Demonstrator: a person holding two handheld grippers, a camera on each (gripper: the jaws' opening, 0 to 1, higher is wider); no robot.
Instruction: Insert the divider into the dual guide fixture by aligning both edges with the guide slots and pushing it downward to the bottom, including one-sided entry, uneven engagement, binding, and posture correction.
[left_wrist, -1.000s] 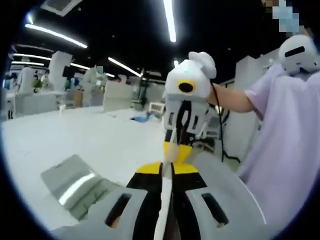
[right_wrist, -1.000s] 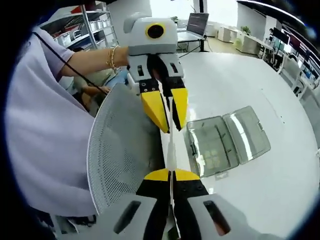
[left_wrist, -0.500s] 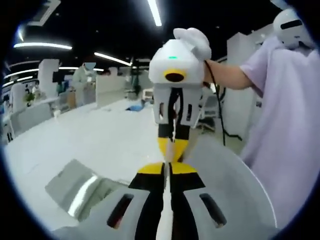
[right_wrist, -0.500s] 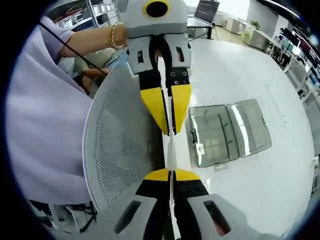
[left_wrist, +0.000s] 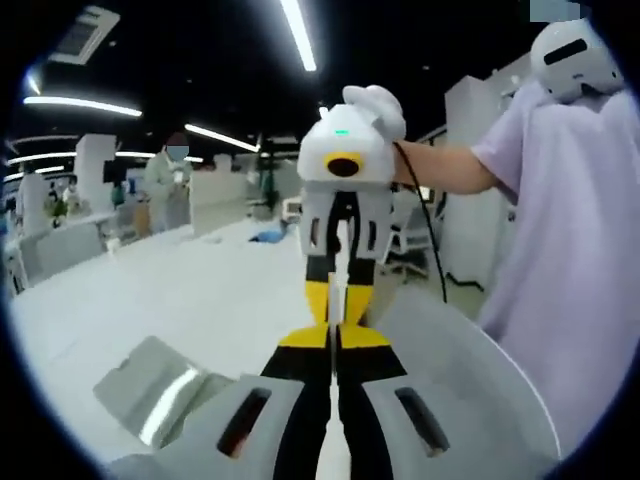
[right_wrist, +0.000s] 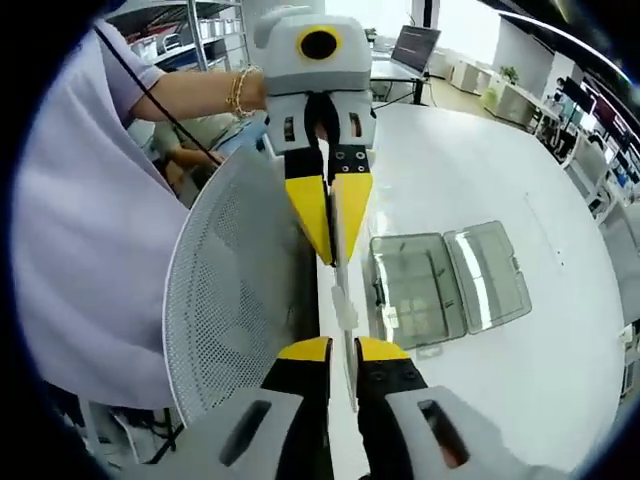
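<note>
We are pinching the thin white divider strip (right_wrist: 343, 300) with the left tool (right_wrist: 333, 255); the right tool (right_wrist: 343, 350) is slightly spread around it above the white desk (right_wrist: 560, 370).

I see ceiling strip lights (left_wrist: 297, 35) overhead, glare on clear case (right_wrist: 447, 285); fisheye bends edges, bkgd soft.

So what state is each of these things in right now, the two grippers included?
Left gripper: shut on the divider.
Right gripper: jaws slightly apart, divider edge between them.
Divider: held in the air, edge-on, not in any slot.
Clear case: lid swung open, lying flat on the table.
</note>
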